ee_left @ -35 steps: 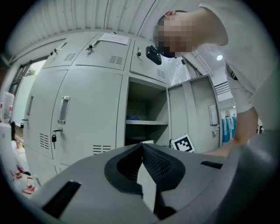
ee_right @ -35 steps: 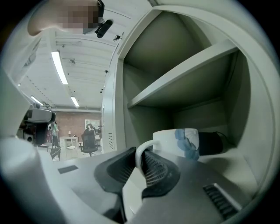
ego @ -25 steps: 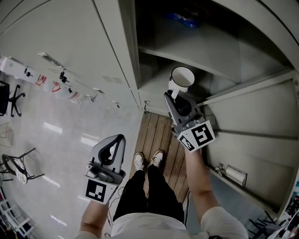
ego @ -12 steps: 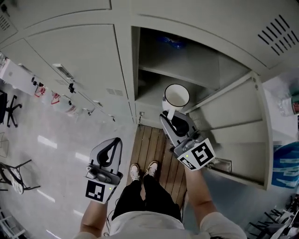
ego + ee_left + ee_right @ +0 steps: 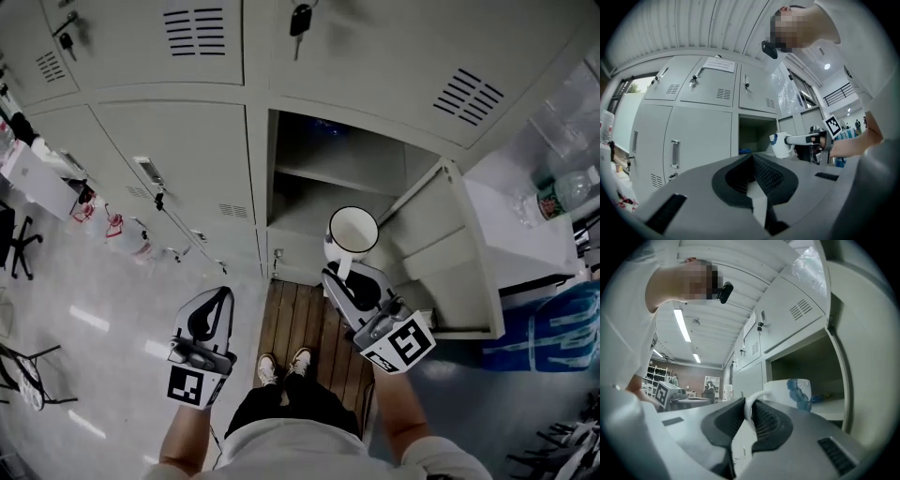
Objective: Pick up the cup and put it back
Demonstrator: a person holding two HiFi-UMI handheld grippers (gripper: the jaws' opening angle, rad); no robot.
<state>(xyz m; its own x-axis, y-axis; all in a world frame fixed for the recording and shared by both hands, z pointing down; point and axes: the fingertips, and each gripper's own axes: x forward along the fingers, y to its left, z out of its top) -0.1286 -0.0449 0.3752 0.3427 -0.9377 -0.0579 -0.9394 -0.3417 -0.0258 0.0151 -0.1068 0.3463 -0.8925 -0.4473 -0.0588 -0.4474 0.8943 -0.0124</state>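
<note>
Grey left gripper, at 7 o'clock: jaws clenched, empty. Right gripper jaws grasp the white cup, at its 12 o'clock, by the handle, before the open locker. Risk: cup may pivot on this thin grip and strike the locker.

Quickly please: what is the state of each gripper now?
Left gripper: closed, empty.
Right gripper: closed, holding the cup by its handle.

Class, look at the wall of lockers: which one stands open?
The locker just behind the cup: its door is swung out to the right, showing a shelf. The others in view are shut.
</note>
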